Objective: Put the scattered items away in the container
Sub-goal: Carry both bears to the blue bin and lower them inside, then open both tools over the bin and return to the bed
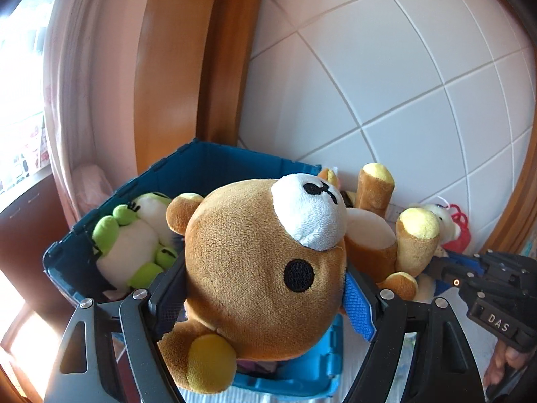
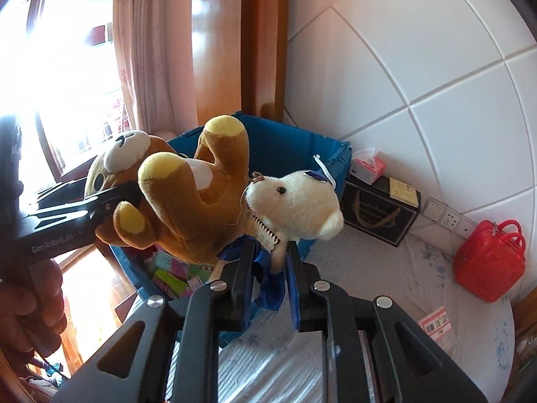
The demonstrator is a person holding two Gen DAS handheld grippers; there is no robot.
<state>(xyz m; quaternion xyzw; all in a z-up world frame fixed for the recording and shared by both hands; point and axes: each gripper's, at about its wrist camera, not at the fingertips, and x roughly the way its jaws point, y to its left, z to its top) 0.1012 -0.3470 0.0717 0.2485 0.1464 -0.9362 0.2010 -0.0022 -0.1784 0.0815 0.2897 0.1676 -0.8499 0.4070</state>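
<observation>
A blue crate [image 1: 241,164] on a desk [image 2: 386,268] against a tiled wall already holds a green-and-white frog toy [image 1: 134,235] and colourful packets [image 2: 174,278]. Above it, the left claw [image 1: 265,288] is clamped on the head of a brown teddy bear [image 1: 261,268], while the right claw [image 2: 268,268] is closed on a small cream bear [image 2: 298,201] with a blue ribbon, touching the brown one. Beside the crate sit a tissue pack [image 2: 369,168], a dark box [image 2: 379,211] and a red case [image 2: 486,262].
</observation>
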